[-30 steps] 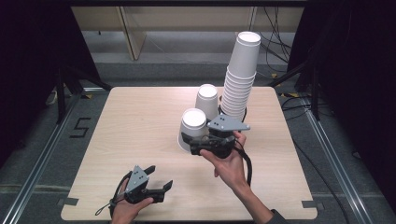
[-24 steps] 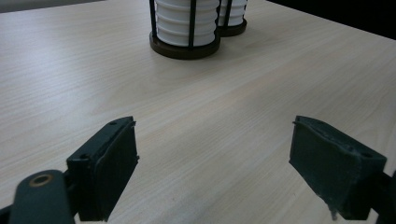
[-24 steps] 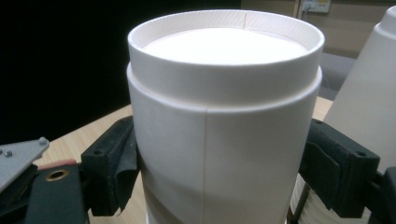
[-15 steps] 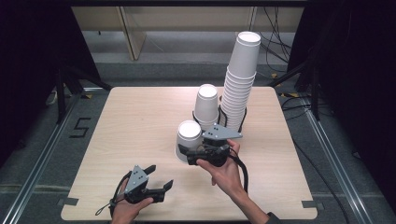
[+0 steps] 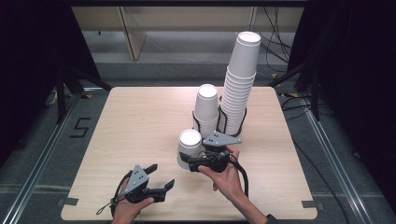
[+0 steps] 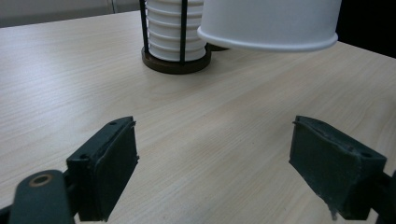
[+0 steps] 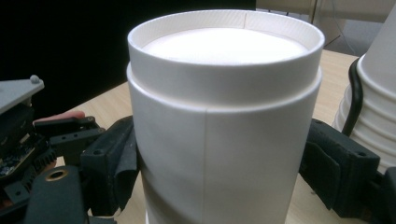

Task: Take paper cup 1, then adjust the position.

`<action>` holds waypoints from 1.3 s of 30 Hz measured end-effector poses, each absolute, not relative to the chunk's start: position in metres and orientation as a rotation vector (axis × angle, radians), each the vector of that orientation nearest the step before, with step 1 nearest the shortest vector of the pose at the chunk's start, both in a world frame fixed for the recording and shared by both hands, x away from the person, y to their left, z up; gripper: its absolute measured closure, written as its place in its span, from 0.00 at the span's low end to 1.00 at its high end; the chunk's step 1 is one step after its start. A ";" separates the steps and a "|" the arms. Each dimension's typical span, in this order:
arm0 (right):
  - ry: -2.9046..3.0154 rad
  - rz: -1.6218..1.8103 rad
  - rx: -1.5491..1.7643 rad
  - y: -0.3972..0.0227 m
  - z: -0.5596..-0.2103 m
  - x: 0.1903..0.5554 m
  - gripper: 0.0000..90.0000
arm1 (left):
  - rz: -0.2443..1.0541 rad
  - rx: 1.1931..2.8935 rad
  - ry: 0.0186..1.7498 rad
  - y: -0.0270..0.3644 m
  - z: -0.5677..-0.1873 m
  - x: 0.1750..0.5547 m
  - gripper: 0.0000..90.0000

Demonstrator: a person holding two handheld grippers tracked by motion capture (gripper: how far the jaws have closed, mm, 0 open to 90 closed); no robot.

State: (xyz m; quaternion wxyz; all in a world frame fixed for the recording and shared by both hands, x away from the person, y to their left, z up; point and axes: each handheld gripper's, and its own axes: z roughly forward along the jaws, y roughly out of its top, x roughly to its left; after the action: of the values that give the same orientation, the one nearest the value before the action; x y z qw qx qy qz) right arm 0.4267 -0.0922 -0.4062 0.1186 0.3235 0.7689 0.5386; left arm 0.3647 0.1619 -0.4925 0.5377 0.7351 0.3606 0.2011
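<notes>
My right gripper (image 5: 187, 159) is shut on an upside-down white paper cup (image 5: 189, 148), its pads pressing both sides of the cup (image 7: 224, 140). The cup's rim (image 6: 268, 37) hangs just above the wooden table, near its middle. Behind it two stacks of upside-down white cups stand in black wire holders: a short stack (image 5: 206, 106) and a tall, leaning stack (image 5: 240, 79). My left gripper (image 5: 162, 175) rests low near the table's front edge, left of the cup. It is open, with nothing between its jaws (image 6: 215, 172).
The light wooden table (image 5: 130, 121) has bare room on its left half and along the front right. The short stack's round dark base (image 6: 176, 60) stands ahead of the left gripper. Dark floor, rails and cables surround the table.
The right gripper has brought the cup down and toward the front of the table, away from the stacks. The left gripper has stayed where it was.
</notes>
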 end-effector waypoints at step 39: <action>2.347 1.598 0.858 -0.067 -0.422 0.407 0.22 | 0.441 1.716 0.724 0.150 -0.490 0.358 0.15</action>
State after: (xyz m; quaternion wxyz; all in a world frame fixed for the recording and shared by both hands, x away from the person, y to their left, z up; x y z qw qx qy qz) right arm 0.4065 -0.0671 -0.4220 0.0874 0.2880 0.7883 0.5367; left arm 0.3578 0.1505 -0.4900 0.5761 0.7329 0.3091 0.1882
